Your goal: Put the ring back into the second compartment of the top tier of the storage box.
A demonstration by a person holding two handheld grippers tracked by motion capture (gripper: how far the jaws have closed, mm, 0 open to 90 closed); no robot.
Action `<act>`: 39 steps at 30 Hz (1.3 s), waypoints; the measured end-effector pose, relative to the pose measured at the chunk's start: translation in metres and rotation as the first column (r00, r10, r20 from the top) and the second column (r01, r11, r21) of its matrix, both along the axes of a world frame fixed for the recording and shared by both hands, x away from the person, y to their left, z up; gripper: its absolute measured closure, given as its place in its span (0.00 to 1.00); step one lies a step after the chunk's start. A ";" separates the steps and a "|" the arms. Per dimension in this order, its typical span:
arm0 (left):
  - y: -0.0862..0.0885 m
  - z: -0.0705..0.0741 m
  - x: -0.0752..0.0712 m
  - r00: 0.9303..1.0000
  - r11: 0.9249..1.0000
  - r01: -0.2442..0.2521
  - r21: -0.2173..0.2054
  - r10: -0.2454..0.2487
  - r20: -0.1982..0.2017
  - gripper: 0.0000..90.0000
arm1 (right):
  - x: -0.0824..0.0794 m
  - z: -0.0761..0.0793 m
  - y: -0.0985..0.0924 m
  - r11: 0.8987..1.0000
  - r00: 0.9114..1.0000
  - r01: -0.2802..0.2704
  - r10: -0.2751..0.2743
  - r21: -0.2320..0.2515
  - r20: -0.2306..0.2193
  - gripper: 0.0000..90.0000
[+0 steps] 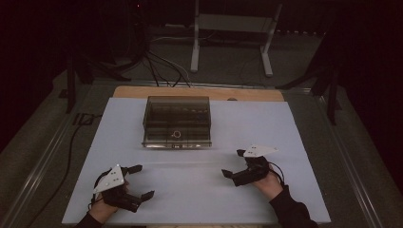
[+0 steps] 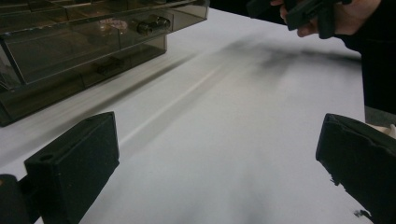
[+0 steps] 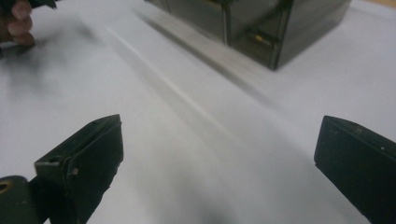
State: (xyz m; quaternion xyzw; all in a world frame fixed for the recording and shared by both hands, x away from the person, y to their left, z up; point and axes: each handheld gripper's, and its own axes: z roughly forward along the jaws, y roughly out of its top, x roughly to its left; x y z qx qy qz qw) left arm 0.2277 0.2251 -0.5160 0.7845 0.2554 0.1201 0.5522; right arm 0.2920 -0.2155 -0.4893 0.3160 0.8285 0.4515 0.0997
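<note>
Claws sit wide open and hold nothing. The left claw (image 1: 141,181) waits at the lower left of the high view, and the right claw (image 1: 233,163) at the lower right, both low over the white tabletop (image 1: 199,190). The smoky see-through box (image 1: 177,121) stands shut in the upper middle, well apart from both, so each hand probably has room to reach it.

no readable text, labels or numbers
</note>
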 end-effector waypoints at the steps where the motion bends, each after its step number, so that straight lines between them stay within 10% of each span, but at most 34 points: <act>1: 0.000 0.000 0.000 1.000 1.000 0.000 0.000 0.000 0.000 0.01 | 0.000 0.000 0.000 1.000 1.000 0.000 0.000 0.000 0.000 0.01; 19: 0.000 0.000 0.000 1.000 1.000 0.002 -0.003 -0.002 -0.002 0.01 | -0.037 -0.016 -0.046 0.995 0.996 0.086 -0.087 -0.042 -0.016 0.01; 39: 0.000 0.000 0.000 1.000 1.000 0.001 0.000 -0.001 -0.001 0.01 | -0.066 -0.023 -0.089 0.969 0.970 0.240 -0.242 -0.063 -0.027 0.01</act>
